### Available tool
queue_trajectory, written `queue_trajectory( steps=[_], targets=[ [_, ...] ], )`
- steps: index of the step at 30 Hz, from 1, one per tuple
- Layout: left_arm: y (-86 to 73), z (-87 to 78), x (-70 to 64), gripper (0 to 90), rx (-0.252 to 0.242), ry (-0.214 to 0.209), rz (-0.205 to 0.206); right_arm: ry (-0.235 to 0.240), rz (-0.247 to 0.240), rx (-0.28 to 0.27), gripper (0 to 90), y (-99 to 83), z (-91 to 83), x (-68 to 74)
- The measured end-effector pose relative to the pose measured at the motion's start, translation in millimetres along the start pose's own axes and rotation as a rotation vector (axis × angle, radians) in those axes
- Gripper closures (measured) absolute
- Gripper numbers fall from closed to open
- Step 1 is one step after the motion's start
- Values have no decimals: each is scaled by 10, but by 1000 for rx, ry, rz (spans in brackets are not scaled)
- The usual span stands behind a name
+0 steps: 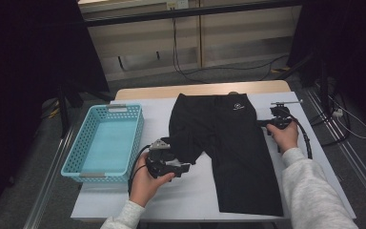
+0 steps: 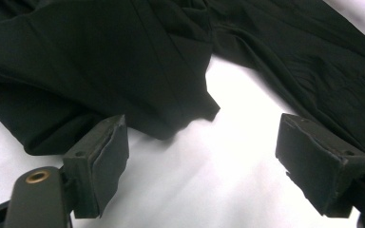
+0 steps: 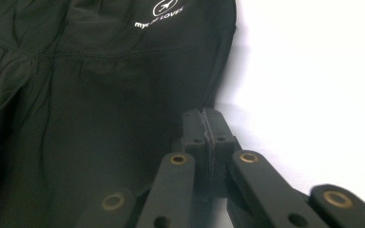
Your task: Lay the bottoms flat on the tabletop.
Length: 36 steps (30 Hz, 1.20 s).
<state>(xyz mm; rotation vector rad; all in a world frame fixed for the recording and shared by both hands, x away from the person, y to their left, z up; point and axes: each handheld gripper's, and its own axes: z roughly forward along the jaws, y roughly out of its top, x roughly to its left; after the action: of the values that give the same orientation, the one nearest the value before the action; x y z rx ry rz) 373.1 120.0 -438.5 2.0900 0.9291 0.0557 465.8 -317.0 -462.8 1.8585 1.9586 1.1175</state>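
Note:
A pair of black shorts [image 1: 233, 143] lies flat on the white table [image 1: 181, 198], waistband at the far side with a small white logo [image 1: 238, 107]. Its left leg is folded up on itself and ends in a corner [image 2: 211, 111]. My left gripper [image 1: 185, 165] is open just in front of that folded leg; in the left gripper view its pads [image 2: 109, 161] straddle bare table below the fabric corner. My right gripper [image 1: 263, 123] is shut on the shorts' right edge below the waistband; the right gripper view shows the closed jaws [image 3: 204, 118] pinching the hem.
A light blue plastic basket [image 1: 112, 109] with nothing in it stands at the table's left. Bare white table [image 3: 313, 71] lies right of the shorts and along the front edge. Cables and dark stands are on the floor beyond.

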Motion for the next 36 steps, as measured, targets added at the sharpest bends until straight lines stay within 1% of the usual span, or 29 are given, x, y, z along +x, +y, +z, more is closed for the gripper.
queue_trajectory(
  steps=[1, 4, 7, 8, 10, 15, 17, 18, 21, 29, 33, 36],
  targets=[
    [2, -8, 3, 187, -2, 5, 4, -1, 0, 3, 900, 2, -5, -5],
    [6, -21, 4, 187, -11, 1, -5, -15, -3, 0, 900, 1, -33, -42],
    [2, -17, 13, 187, -7, 0, -7, -39, -18, 2, 900, 8, -61, -70],
    [0, -15, 13, 187, -5, -1, -7, -54, -27, 5, 900, 12, -74, -76],
    [1, -16, 14, 188, -4, -1, -7, -54, -27, 5, 900, 11, -84, -97],
    [4, -21, 7, 187, -5, 0, -8, -76, -47, 5, 900, 17, -99, -127],
    [4, -22, 6, 187, -5, -1, -9, -70, -34, 7, 900, 17, -111, -147],
    [3, -20, 5, 188, -7, 0, -9, -77, -40, 4, 900, 18, -116, -163],
    [2, -18, 6, 187, 0, -5, -8, -87, -35, 11, 900, 23, -141, -193],
    [9, -11, -6, 188, -7, -4, -8, -123, -30, 15, 900, 27, -211, -290],
    [14, -13, -3, 187, -6, -6, -8, -142, -41, 20, 900, 27, -242, -321],
    [16, -13, -1, 187, -7, -7, -8, -151, -38, 24, 900, 26, -265, -349]
  ],
)
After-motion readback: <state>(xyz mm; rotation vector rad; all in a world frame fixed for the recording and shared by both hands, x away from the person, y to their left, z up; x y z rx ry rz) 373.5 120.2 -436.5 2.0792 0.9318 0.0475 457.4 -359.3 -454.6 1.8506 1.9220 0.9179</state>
